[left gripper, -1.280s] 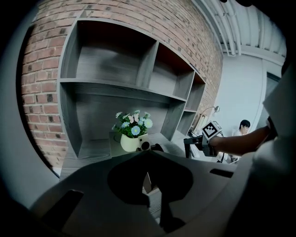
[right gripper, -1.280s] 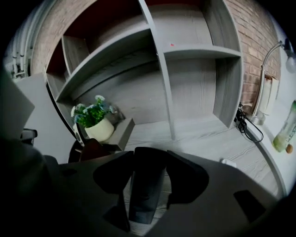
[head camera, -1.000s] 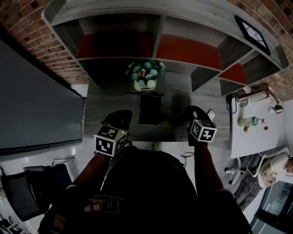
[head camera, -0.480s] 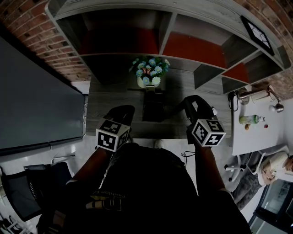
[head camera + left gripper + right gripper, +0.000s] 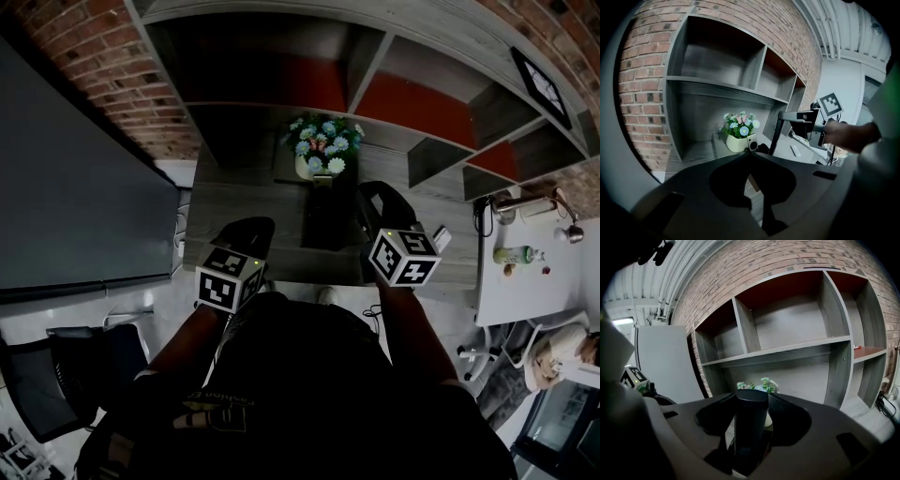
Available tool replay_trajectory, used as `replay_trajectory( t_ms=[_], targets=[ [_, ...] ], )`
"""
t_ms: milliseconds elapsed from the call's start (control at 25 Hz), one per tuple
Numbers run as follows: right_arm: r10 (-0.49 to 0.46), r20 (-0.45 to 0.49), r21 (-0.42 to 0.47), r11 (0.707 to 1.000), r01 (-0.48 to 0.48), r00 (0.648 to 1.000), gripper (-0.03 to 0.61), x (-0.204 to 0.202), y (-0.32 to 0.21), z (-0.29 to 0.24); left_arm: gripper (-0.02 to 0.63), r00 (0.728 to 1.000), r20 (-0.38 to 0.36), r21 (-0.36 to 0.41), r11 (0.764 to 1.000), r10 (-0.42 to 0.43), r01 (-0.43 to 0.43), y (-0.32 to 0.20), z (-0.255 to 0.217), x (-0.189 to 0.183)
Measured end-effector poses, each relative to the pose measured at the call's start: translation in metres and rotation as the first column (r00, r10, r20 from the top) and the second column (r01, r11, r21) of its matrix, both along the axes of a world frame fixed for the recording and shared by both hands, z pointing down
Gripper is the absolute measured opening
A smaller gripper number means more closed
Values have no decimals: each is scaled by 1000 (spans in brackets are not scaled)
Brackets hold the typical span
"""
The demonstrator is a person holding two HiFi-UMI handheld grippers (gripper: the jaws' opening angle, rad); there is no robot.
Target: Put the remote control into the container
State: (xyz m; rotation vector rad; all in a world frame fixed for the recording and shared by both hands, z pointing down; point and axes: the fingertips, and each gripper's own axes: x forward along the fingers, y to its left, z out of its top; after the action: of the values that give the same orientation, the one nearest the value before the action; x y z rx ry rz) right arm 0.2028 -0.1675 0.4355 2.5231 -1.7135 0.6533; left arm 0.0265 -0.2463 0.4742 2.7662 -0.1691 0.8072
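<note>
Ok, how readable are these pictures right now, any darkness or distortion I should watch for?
Head view: dim overall, the dark container barely separates from the table. Right gripper view: the remote control in the right tongs is a near-black silhouette; shelves bow from the wide lens. Left gripper view: black corners, shut left tongs shadowed, flowers crisp.

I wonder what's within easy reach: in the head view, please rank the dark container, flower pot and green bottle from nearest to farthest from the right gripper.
From the right gripper:
1. dark container, just left of it on the desk.
2. flower pot, beyond the container.
3. green bottle, far right on the white table.
</note>
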Motion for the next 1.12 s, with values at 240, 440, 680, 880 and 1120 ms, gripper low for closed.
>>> replay_trajectory(
  t_ms=[240,440,680,880,1120],
  targets=[
    [19,-13,-41,999,-20,1000,224,-8,-13,27,6,999,3,-2,999,-34,34,-7,0,-16],
    [29,-33,-71,997,-31,999,224,-13,-18,41,6,999,4,1,999,-41,41,-10,0,-25],
    [46,-50,-120,991,-51,998,224,-15,-16,43,6,999,0,-8,999,-40,40,-8,0,-30],
    [56,-29,-144,988,-60,998,224,-16,-17,52,6,1000,-2,-12,1000,-27,27,-4,0,-30],
    [60,-27,-154,986,-63,998,225,-17,-19,56,6,1000,-10,-9,1000,-25,25,-4,-3,-31]
  ],
)
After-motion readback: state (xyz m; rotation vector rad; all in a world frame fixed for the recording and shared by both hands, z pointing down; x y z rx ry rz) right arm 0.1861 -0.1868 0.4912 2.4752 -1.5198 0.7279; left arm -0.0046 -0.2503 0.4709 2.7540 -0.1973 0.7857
